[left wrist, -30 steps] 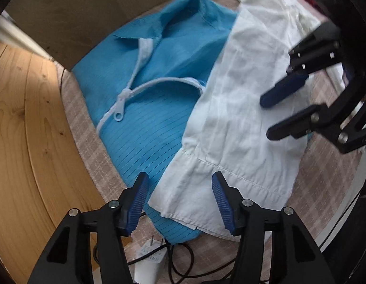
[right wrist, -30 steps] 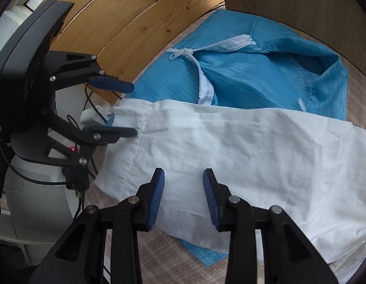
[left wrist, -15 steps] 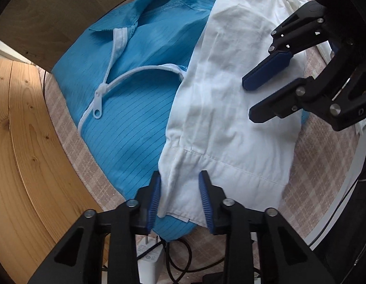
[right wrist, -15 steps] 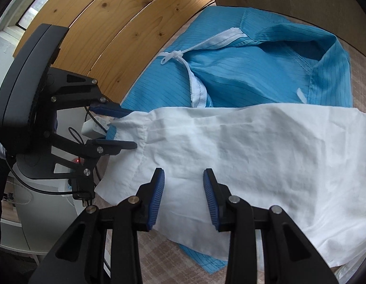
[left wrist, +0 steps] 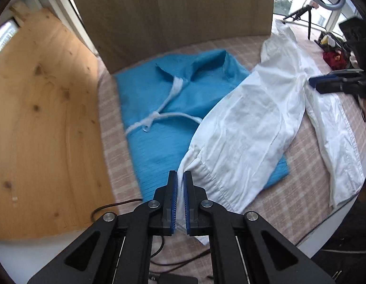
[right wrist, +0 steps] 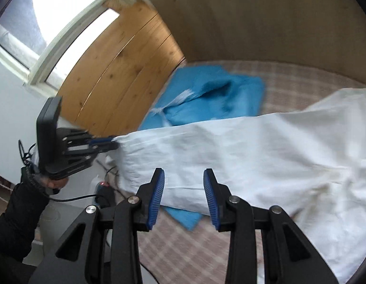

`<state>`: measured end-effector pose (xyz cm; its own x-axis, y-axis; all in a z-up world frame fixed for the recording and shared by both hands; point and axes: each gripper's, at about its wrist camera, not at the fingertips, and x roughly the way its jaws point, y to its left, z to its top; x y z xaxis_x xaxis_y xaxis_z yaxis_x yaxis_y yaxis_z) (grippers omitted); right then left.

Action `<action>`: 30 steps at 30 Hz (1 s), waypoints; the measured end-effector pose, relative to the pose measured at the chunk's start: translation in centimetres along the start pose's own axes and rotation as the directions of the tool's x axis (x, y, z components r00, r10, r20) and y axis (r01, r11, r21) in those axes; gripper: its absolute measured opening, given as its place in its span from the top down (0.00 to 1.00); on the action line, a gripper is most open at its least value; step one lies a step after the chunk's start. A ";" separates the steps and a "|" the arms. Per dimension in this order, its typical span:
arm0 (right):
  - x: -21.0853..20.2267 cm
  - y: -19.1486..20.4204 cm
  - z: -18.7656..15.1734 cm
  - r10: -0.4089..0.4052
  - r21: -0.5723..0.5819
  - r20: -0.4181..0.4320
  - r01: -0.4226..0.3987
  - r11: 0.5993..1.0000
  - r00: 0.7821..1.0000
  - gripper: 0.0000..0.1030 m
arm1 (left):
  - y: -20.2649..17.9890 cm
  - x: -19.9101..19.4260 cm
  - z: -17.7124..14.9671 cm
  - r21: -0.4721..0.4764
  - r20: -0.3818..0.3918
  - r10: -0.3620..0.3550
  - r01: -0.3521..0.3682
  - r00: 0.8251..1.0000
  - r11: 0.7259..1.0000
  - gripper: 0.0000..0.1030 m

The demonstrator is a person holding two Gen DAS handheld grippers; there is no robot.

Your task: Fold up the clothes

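Blue pads (left wrist: 174,198) of the left gripper (left wrist: 180,200) sit nearly together at the bottom of the left wrist view, pinching the hemmed corner of the white shirt (left wrist: 249,127). White cloth shows in the thin gap between the pads. In the right wrist view the right gripper (right wrist: 184,197) has its fingers spread apart, nothing between them, hovering over the near edge of the same shirt (right wrist: 242,156).

Seen from the right, the left gripper (right wrist: 109,143) clamps the shirt's far left corner; a hand in a dark sleeve (right wrist: 19,213) grips its handle. Frame is motion-blurred there.

Shirt lies stretched across a checked tablecloth (left wrist: 289,189), with one edge draped over a blue zip garment (left wrist: 159,108). That garment lies flat beneath and beyond the shirt, its white zipper tape (left wrist: 164,116) open at the collar.

Farther off: a pine board (left wrist: 45,123) to the left, a plain brown panel (left wrist: 173,11) behind the table, a window (right wrist: 41,30) past the board.
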<state>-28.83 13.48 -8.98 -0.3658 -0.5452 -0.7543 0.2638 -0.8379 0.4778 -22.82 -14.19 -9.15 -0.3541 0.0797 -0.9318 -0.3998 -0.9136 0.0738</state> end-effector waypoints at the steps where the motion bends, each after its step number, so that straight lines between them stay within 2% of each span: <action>1: -1.6 -1.9 -0.1 -0.077 0.011 0.026 0.077 0.997 0.997 0.67 | 0.4 -0.8 0.4 -0.006 0.022 0.003 -0.003 1.000 1.000 0.95; 2: -2.3 -3.6 0.2 -0.122 0.035 0.032 0.121 0.992 0.992 0.67 | 0.6 -2.2 0.9 -0.027 0.053 0.006 -0.005 0.999 1.000 0.95; 7: -1.8 -10.9 2.8 -0.170 0.186 -0.009 0.169 0.968 0.985 0.67 | 0.4 -6.4 2.8 -0.023 0.132 -0.003 0.006 0.991 1.000 0.95; 13: -1.1 -19.0 6.1 -0.212 0.352 -0.062 0.220 0.910 0.975 0.67 | -2.0 -6.2 1.1 0.039 0.092 -0.010 0.006 0.996 0.999 0.95; 18: 2.3 -19.3 9.8 -0.220 0.399 -0.168 0.271 0.876 0.961 0.67 | -3.1 -5.0 -0.4 0.054 0.049 -0.009 0.006 0.999 0.999 0.95; 20: 3.3 -19.6 10.9 -0.259 0.408 -0.185 0.313 0.857 0.948 0.67 | -2.9 -4.1 -0.9 0.043 0.022 -0.010 0.009 1.000 0.999 0.95; 22: 3.7 -20.2 11.8 -0.326 0.402 -0.188 0.376 0.835 0.926 0.67 | -2.5 -3.6 -1.3 0.029 0.009 -0.007 0.006 1.000 1.000 0.95; 28: 5.0 -22.9 12.2 -0.349 0.451 -0.243 0.424 0.785 0.905 0.67 | -1.8 -2.8 -1.8 0.005 0.000 -0.016 0.016 1.000 1.000 0.95; 30: 5.2 -23.4 12.2 -0.335 0.465 -0.248 0.415 0.782 0.909 0.67 | -1.7 -2.7 -1.8 0.004 -0.002 -0.021 0.021 1.000 1.000 0.95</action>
<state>-47.80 29.94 -18.63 -0.1994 -0.2092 -0.9573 -0.3607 -0.8927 0.2702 -19.63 -13.53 -7.45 -0.3441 0.0979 -0.9338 -0.4109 -0.9100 0.0560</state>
